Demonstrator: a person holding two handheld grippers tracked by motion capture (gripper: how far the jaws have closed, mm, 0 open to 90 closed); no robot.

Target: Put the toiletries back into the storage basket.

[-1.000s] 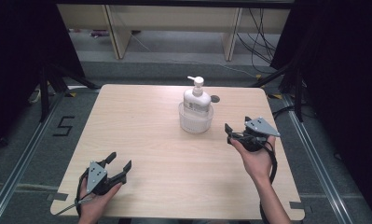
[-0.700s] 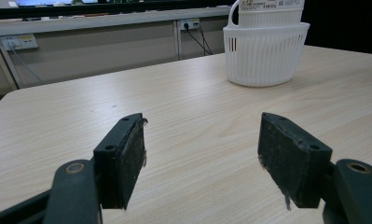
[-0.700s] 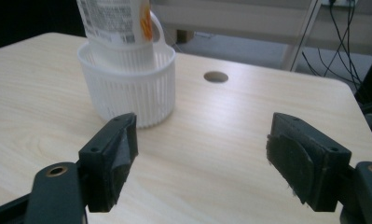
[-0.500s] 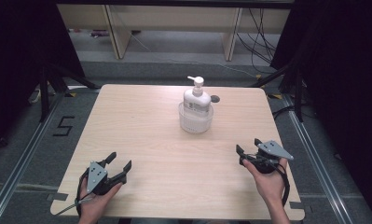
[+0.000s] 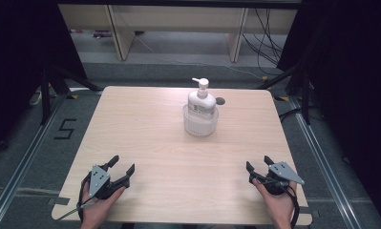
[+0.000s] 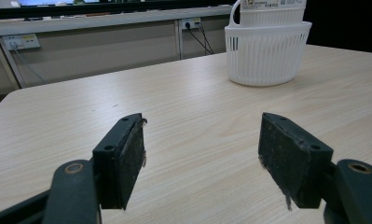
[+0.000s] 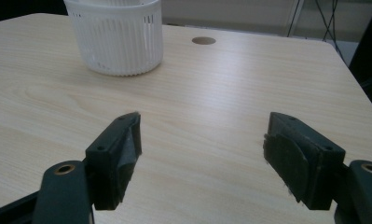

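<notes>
- Your left gripper rested at the near edge of the table, jaws spread and nothing between them.
- Your right gripper sat low at the opposite near corner; its jaws had just been closing a little, yet they stood wide apart with only bare wood between them — released, grasping nothing.
- The task's thing, the pump bottle, stood upright inside the white basket, well ahead of both grippers: ahead and to the right of the left one, ahead and to the left of the right one.
- I judged the step as finished or paused — the bottle already sat in the basket and both your hands were drawn back to a resting place. If work continues, the next move calls for a long reach forward with open jaws toward the basket, and a level approach so the light basket is not pushed.
- The high view gave the whole bottle with its pump head.
- The left gripper view showed the basket wall with its ribs and only the bottom of the bottle.
- The right gripper view showed the basket and a round hole in the table beyond it.
</notes>
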